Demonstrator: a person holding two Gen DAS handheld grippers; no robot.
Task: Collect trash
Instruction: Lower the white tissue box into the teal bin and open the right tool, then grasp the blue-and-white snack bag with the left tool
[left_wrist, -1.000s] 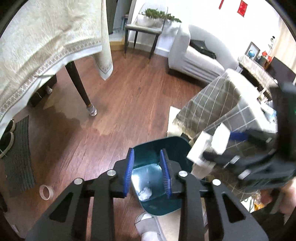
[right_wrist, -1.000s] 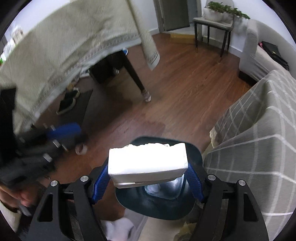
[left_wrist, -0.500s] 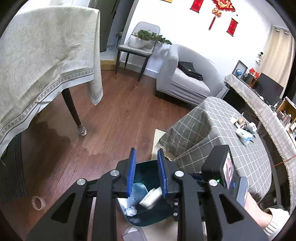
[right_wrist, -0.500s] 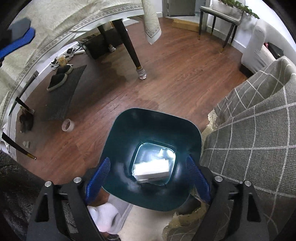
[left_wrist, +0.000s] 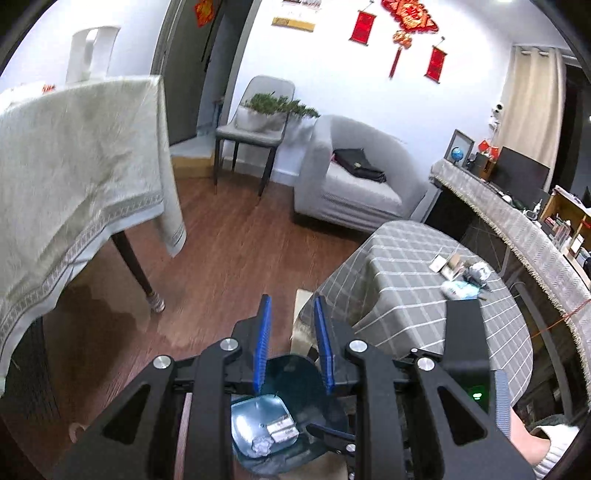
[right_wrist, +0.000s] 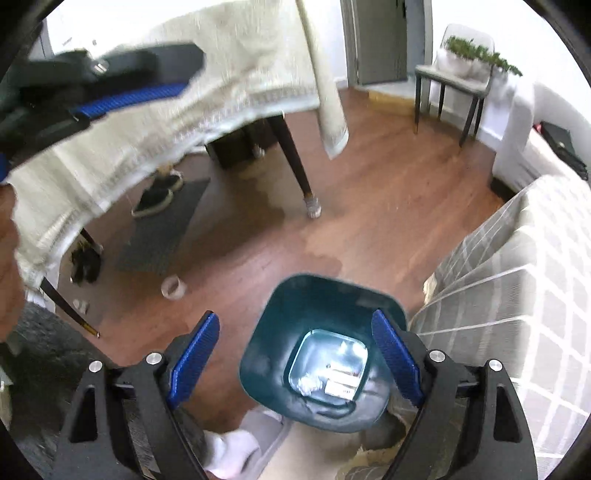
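A dark teal trash bin (right_wrist: 317, 314) stands on the wood floor beside the checked table. At its bottom lie a white box (right_wrist: 341, 386) and a crumpled paper ball (right_wrist: 308, 384). My right gripper (right_wrist: 295, 358) is wide open and empty, held above the bin. My left gripper (left_wrist: 291, 347) has its blue pads a narrow gap apart with nothing between them, and points into the room. The bin (left_wrist: 295, 376) shows below it, with the box (left_wrist: 282, 430) and paper ball (left_wrist: 260, 445) inside. More litter (left_wrist: 461, 284) lies on the checked table (left_wrist: 406, 295).
A dining table with a cream cloth (right_wrist: 221, 74) stands to the left, one leg (right_wrist: 299, 173) near the bin. A tape roll (right_wrist: 173, 288), a mat with shoes (right_wrist: 159, 195), a grey armchair (left_wrist: 351, 177) and a chair with a plant (left_wrist: 258, 122) surround the floor.
My right gripper opened and dropped the white box into the bin, then rose a little. My left gripper lifted and tilted up toward the room.
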